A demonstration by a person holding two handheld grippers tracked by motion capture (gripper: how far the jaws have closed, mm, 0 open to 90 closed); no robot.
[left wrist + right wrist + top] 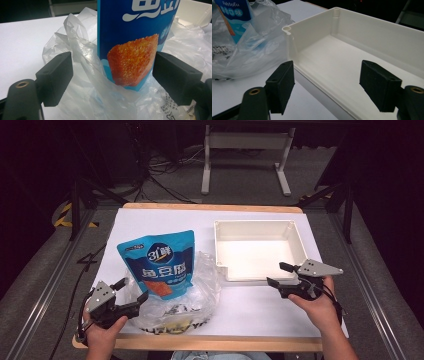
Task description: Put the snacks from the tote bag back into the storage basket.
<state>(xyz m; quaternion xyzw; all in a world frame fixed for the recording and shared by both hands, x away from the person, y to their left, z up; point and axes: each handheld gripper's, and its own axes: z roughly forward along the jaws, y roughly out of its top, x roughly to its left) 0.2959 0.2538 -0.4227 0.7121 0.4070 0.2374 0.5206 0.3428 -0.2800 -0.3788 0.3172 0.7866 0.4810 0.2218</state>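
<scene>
Near left edge of the white-covered table point(260, 307): left gripper point(131, 294), held in the person's left hand point(102, 332), jaws spread wide apart and gripping nothing. In the left gripper view its black jaws stand either side of the lower end of the blue glossy snack pouch with an orange tofu picture point(132, 47), not touching it.

Pouch lies on a crumpled clear plastic bag point(200, 292) at the near-left of the table; pouch's top end points far-left, its bottom end nearest the left gripper.

Near right: right gripper point(280, 275), in the person's right hand point(317, 302), jaws likewise wide apart and empty. They sit just beside the near-right rim of the shallow white rectangular plastic tray point(295, 232); the right gripper view looks into its bare interior point(372, 32).

Farther off, past the table's far edge: grey floor with black cables point(165, 175) and a white metal stand frame point(245, 155).
</scene>
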